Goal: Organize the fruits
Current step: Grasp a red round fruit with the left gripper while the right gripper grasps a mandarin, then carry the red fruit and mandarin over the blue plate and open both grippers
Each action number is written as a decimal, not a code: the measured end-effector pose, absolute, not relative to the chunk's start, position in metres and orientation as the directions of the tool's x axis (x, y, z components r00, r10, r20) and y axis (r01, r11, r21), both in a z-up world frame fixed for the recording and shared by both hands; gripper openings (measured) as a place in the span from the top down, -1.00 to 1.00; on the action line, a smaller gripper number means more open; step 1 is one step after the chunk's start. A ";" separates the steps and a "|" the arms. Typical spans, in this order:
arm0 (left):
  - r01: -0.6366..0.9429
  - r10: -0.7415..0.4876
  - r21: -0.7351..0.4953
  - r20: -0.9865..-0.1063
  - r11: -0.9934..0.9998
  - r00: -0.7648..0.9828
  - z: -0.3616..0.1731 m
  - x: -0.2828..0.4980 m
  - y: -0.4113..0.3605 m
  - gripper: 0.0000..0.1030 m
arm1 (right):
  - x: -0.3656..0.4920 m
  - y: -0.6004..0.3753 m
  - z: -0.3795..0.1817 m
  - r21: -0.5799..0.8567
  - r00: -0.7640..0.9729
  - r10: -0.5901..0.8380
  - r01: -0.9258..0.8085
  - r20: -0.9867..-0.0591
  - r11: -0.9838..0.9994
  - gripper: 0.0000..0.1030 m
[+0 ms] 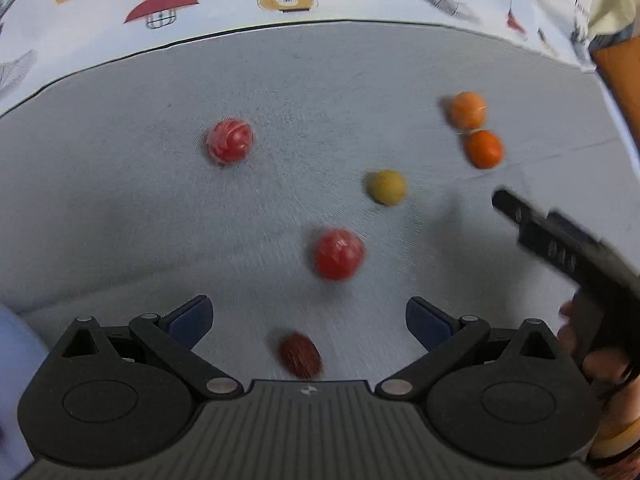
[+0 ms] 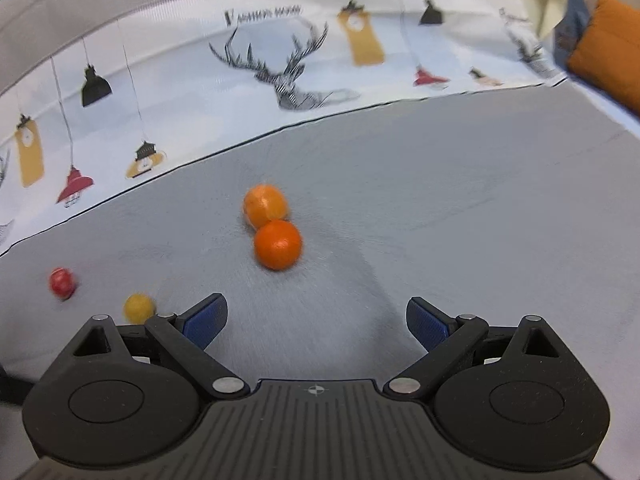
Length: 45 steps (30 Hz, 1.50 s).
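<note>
Fruits lie loose on the grey mat (image 1: 120,208); we read them left to right in the left wrist view. Far left: a red fruit (image 1: 230,141), alone, well apart from the rest. Nearer and to its right: a dark red fruit (image 1: 300,355), lying just between our left gripper (image 1: 309,318) fingers, right at the palm; it looks slightly oblong w/ its long axis running near-left to far-right, though blur makes that unsure. Just beyond the fingertips sits a second red fruit (image 1: 339,254), dead ahead. Further right, a yellow fruit (image 1: 386,187). Far right: two orange fruits, the pale orange one (image 1: 467,110) touching the deeper orange one (image 1: 483,149).

Left gripper fingers are spread wide, nothing held. Right gripper (image 2: 316,322) likewise wide apart and empty; in its own view the deeper orange fruit (image 2: 278,244) lies ahead and a bit left of centre, w/ the pale one (image 2: 265,206) touching it behind.

We judge the left gripper nearer the reds, the right nearer the oranges. For the left, the dark red fruit is already inside the gap, so closing there looks simplest; the red one ahead could get nudged. The patterned cloth (image 2: 200,92) borders the mat on the far side, out of the way.
</note>
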State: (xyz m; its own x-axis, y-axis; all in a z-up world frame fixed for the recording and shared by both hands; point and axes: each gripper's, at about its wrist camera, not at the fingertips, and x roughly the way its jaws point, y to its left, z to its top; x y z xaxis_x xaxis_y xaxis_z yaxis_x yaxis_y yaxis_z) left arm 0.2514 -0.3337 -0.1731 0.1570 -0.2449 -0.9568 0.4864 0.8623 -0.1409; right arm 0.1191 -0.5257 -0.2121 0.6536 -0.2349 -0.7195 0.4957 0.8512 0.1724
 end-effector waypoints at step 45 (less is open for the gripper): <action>0.320 -0.329 -0.186 -0.809 0.929 0.487 0.050 0.002 -0.027 0.43 | -0.115 -0.261 0.008 0.290 0.858 0.009 0.164 -0.513 0.943 0.32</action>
